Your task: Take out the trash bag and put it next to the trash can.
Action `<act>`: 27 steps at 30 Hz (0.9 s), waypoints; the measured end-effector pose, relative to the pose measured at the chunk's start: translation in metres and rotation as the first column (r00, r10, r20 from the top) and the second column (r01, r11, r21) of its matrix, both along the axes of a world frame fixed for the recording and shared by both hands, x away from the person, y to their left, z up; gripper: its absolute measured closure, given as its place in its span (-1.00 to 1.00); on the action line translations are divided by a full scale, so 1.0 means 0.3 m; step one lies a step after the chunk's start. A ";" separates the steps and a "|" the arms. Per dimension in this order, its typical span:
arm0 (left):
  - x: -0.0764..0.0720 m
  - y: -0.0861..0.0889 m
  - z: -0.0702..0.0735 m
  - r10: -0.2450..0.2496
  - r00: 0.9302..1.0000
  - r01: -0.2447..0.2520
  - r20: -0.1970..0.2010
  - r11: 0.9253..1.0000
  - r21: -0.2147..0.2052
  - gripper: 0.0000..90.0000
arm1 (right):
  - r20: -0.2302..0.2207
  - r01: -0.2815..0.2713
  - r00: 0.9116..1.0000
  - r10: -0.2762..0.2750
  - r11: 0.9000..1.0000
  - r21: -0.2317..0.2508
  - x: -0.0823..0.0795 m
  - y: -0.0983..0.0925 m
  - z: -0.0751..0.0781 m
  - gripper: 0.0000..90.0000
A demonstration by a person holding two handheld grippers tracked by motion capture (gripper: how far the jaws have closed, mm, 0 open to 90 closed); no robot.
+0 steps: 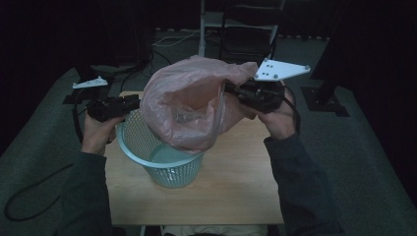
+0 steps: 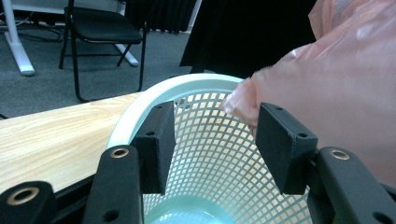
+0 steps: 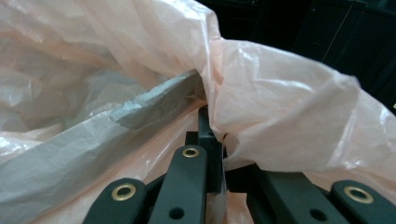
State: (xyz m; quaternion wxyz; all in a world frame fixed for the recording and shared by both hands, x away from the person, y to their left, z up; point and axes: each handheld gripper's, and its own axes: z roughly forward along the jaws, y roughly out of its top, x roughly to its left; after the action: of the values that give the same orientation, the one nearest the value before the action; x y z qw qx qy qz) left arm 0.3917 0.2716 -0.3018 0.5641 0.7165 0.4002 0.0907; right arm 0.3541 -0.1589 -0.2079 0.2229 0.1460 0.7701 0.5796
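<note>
I'm lining the basket [image 1: 162, 162] with the pink bag [image 1: 189, 105] — my right claw [image 1: 231, 91] is pinched tight on its rim at three o'clock, bag hanging over the basket mouth on the worktop [image 1: 241, 182]. Left claw [image 2: 212, 140] stands wide, holding nothing; next it should catch the edge at nine o'clock. The left gripper view shows that gap.

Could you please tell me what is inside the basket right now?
The pink bag hangs partly into the basket, held by the right gripper. The left gripper view shows bare mesh and floor; the bag covers the far side.
</note>
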 end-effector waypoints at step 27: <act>-0.001 0.009 0.003 0.006 1.000 -0.006 -0.001 1.000 -0.005 0.06 | 0.053 0.039 0.998 -0.042 0.998 0.052 -0.057 -0.175 0.077 0.94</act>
State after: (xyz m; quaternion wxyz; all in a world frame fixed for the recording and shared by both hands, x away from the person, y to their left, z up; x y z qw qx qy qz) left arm 0.3914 0.2742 -0.3008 0.5654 0.7139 0.4028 0.0911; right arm 0.3371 -0.2114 -0.1848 0.2515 0.1516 0.7457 0.5981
